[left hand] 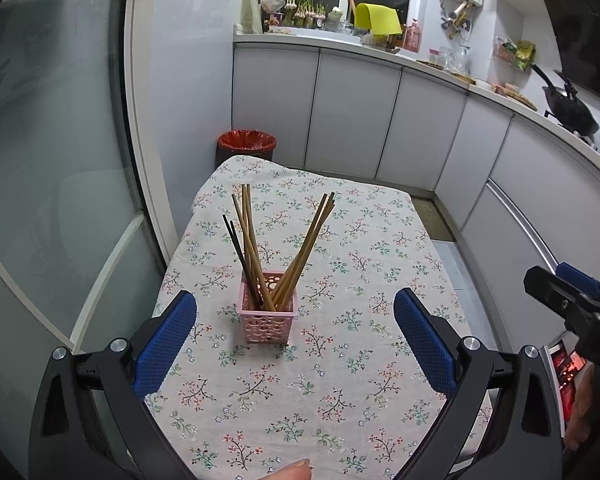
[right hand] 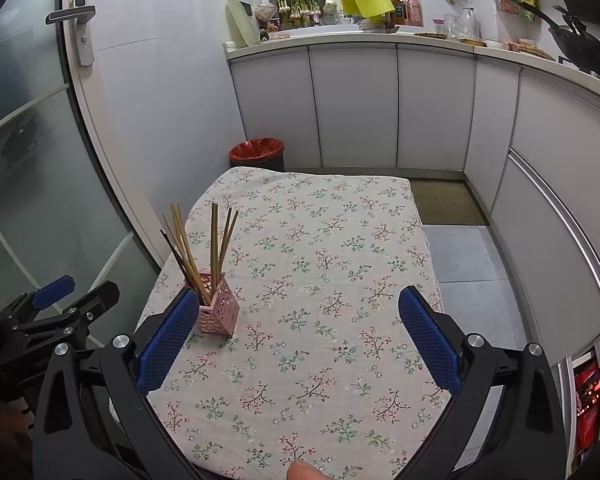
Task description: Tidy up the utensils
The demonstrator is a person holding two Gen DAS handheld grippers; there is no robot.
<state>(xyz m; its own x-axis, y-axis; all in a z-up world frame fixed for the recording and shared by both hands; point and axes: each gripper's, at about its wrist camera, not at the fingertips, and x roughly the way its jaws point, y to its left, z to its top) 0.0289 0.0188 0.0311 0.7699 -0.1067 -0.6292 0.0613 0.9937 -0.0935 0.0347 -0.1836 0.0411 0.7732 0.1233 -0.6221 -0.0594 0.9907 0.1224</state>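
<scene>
A pink perforated holder (left hand: 267, 317) stands on the floral tablecloth (left hand: 340, 360) with several wooden chopsticks (left hand: 300, 248) and a dark one upright in it, leaning left and right. My left gripper (left hand: 295, 316) is open and empty, its blue pads either side of the holder but nearer the camera. In the right wrist view the holder (right hand: 217, 312) stands at the left with chopsticks (right hand: 214, 240) in it. My right gripper (right hand: 298, 312) is open and empty over the cloth, to the right of the holder.
A red-lined bin (left hand: 247, 145) stands beyond the table's far end. Grey cabinets (left hand: 352, 120) and a cluttered counter run along the back and right. A glass door (left hand: 52, 160) is on the left. The right gripper's body (left hand: 572, 300) shows at the right edge.
</scene>
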